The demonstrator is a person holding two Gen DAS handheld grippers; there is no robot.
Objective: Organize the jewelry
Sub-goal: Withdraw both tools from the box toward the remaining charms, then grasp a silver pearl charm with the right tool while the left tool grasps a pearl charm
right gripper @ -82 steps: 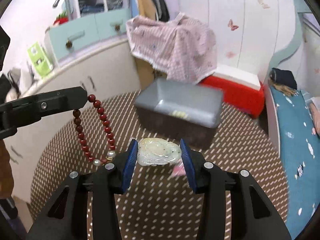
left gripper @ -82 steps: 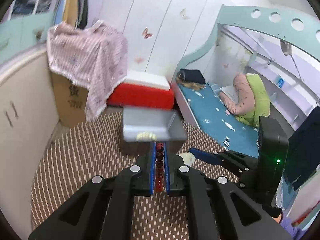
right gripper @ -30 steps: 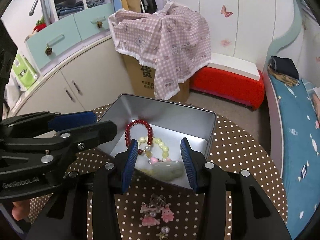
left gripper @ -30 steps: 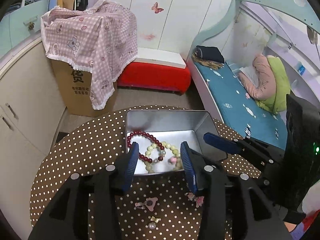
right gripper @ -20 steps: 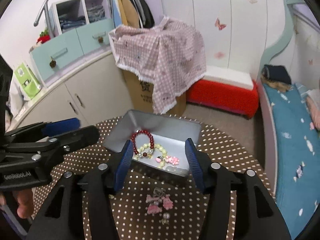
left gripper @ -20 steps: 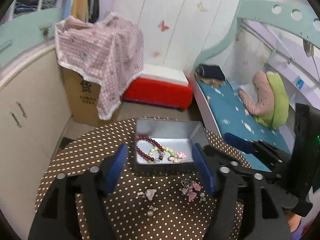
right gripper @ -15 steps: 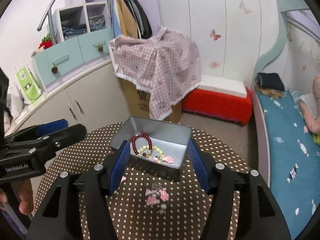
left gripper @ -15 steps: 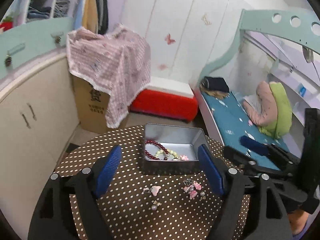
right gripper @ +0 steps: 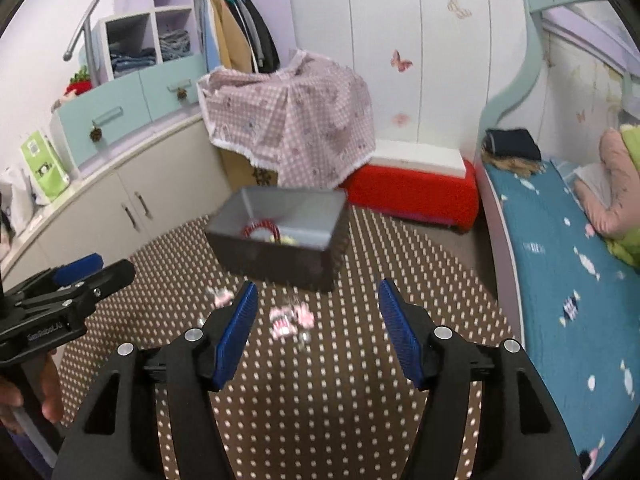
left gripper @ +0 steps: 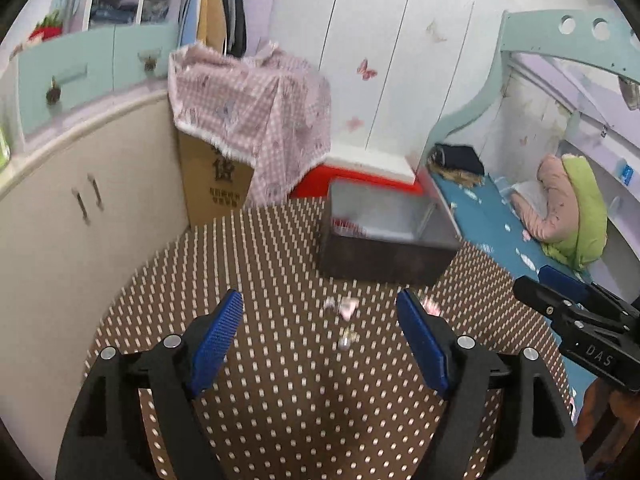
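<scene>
A grey metal box [left gripper: 384, 236] [right gripper: 280, 236] stands on the brown dotted round table [left gripper: 280, 400] [right gripper: 360, 420]. A red bead bracelet [right gripper: 262, 229] and pale beads lie inside it. Small pink trinkets [right gripper: 290, 318] [left gripper: 344, 306] lie on the table in front of the box. My left gripper [left gripper: 320, 336] is open and empty, back from the trinkets. My right gripper [right gripper: 314, 326] is open and empty, above the near trinkets. Each gripper shows at the edge of the other's view. Both views are blurred.
A cardboard box under a pink checked cloth [right gripper: 288, 120] and a red stool [right gripper: 412, 188] stand behind the table. Cream cabinets [left gripper: 52, 184] run along the left. A bed with a blue sheet [right gripper: 560, 264] lies on the right.
Both grippers let their jewellery go into the box, opened wide and pulled back and lower; the box now looks smaller and is seen more from the side.
</scene>
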